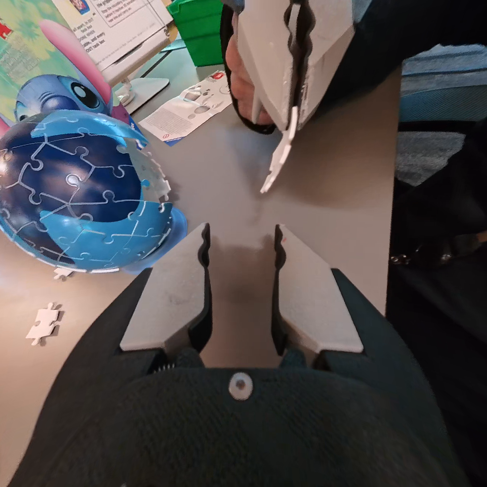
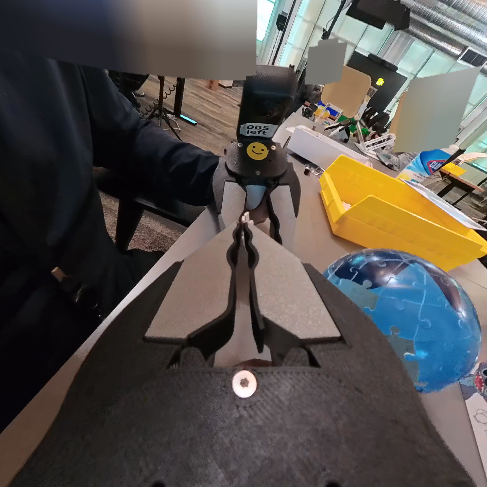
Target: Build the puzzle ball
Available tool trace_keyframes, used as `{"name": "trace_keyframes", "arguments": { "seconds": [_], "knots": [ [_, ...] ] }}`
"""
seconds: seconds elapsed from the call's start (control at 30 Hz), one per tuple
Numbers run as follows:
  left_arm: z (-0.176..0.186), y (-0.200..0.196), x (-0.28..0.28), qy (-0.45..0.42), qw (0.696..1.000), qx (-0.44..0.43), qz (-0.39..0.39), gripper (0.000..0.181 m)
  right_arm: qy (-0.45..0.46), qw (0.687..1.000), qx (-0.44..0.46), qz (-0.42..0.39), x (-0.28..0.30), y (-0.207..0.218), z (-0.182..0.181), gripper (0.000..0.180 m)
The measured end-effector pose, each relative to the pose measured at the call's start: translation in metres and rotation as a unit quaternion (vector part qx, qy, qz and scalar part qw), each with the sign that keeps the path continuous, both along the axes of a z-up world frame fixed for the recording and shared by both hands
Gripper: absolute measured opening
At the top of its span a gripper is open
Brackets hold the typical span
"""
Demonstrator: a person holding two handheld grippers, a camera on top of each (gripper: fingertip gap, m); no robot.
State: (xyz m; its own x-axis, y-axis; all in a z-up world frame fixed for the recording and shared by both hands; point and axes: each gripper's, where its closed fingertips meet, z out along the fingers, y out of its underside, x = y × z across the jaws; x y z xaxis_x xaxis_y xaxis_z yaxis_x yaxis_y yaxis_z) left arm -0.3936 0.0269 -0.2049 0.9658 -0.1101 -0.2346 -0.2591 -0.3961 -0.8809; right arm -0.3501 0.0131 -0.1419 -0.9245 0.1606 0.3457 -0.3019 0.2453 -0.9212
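glossy puzzle ball sits unfinished; left gripper apart, right gripper clamps white piece.

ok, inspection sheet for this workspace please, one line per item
Surface: grey table, bare between the grippers.
Job's things: partly built blue puzzle ball standing on the table with a gap in its shell; white puzzle piece held above the table; two loose white pieces beside the ball.
Clutter: puzzle box, instruction leaflet, green bin, yellow bin, wipes tub.
Grippers: left gripper open and empty, low over the table; right gripper shut on the puzzle piece.
Cables: nothing seen on the table.
Surroundings: person in dark sleeves, tripod on the floor, further tables behind.
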Motion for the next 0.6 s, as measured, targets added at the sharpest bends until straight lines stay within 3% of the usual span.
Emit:
{"name": "trace_keyframes", "arguments": {
  "seconds": [0.27, 0.5, 0.6],
  "knots": [
    [0.013, 0.009, 0.018, -0.002, 0.999, 0.043, -0.034, 0.044, 0.007, 1.0, 0.006, 0.006, 0.001, 0.0, -0.004, 0.0],
    [0.022, 0.009, 0.026, 0.001, 0.996, 0.076, -0.049, 0.025, -0.047, 0.999, -0.018, 0.019, -0.005, 0.007, -0.011, 0.0],
    [0.025, 0.007, 0.026, -0.002, 0.995, 0.085, -0.051, 0.006, -0.053, 0.998, -0.018, 0.02, -0.006, 0.008, -0.014, 0.0]
  ]
}}
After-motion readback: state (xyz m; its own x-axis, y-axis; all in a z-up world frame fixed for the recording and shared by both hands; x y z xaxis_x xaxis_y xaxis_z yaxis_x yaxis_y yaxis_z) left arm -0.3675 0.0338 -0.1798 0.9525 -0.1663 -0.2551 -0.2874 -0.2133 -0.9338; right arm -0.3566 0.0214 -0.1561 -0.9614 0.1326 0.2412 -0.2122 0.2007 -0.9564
